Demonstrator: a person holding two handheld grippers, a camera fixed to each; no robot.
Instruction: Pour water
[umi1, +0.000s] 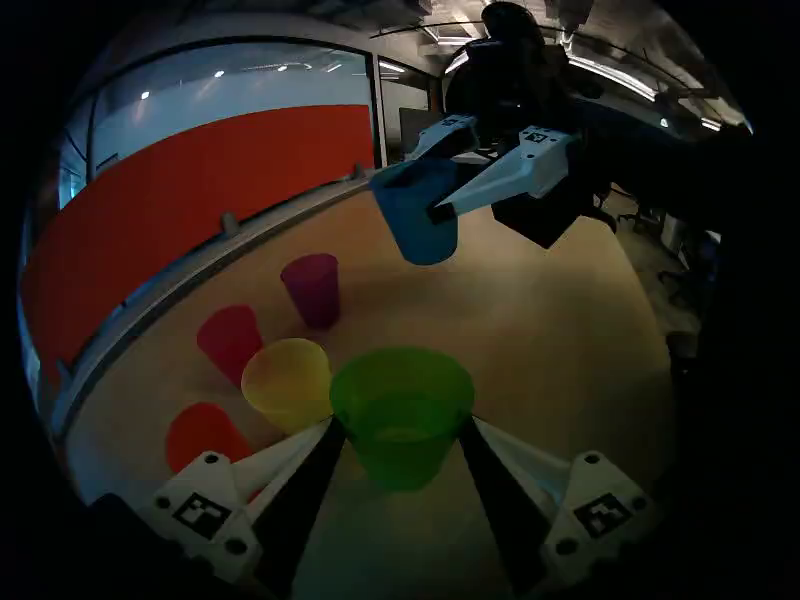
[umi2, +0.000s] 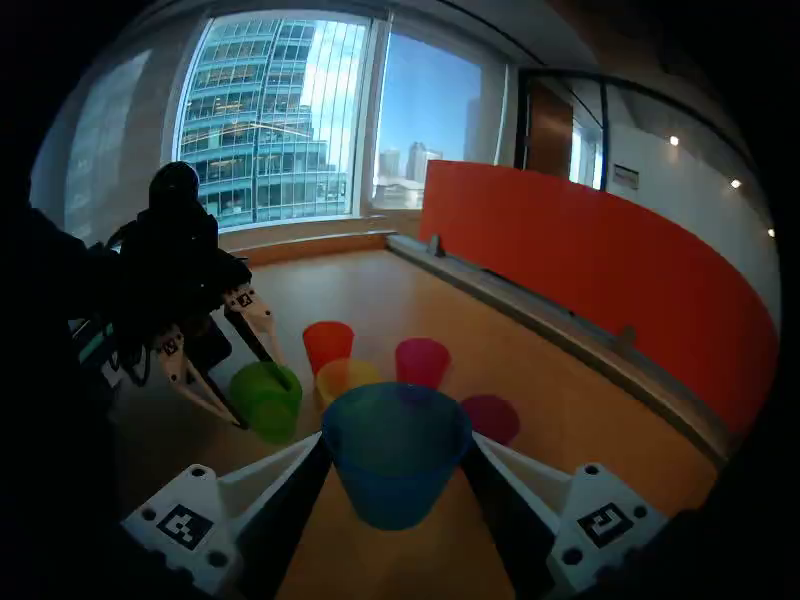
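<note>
- The left tongs (umi1: 400, 428) are standing partway open and gripping a green translucent plastic cup (umi1: 402, 400), with 1 finger pressing each side just under the rim. The cup's base is sinking out of sight between the fingers, so I cannot tell whether it is resting on the counter.
- The right tongs (umi2: 396, 450) are holding a blue translucent plastic cup (umi2: 395, 485) the same way, with both fingers pressing its sides.
- In the left gripper view the blue cup is appearing raised over the pale wooden counter (umi1: 570, 330), leaning a little and staying apart from the green cup.
- Whether either cup is holding water is hard to make out, as tinted walls and dim light are hiding any water line.
- 4 more plastic cups are standing upright in a loose cluster just beyond the green cup: a yellow cup (umi1: 287, 380), a pinkish-red cup (umi1: 230, 338), an orange cup (umi1: 203, 430) and a purple cup (umi1: 313, 288).
- A finger of the left tongs is covering the orange cup's lower part.
- A long orange-red wall panel (umi1: 200, 200) is running along the counter's far edge.
- In the right gripper view the person (umi2: 170, 250) holding the left tongs is showing as a dark silhouette against a bright window (umi2: 270, 120), and the hand is too dark to make out.
</note>
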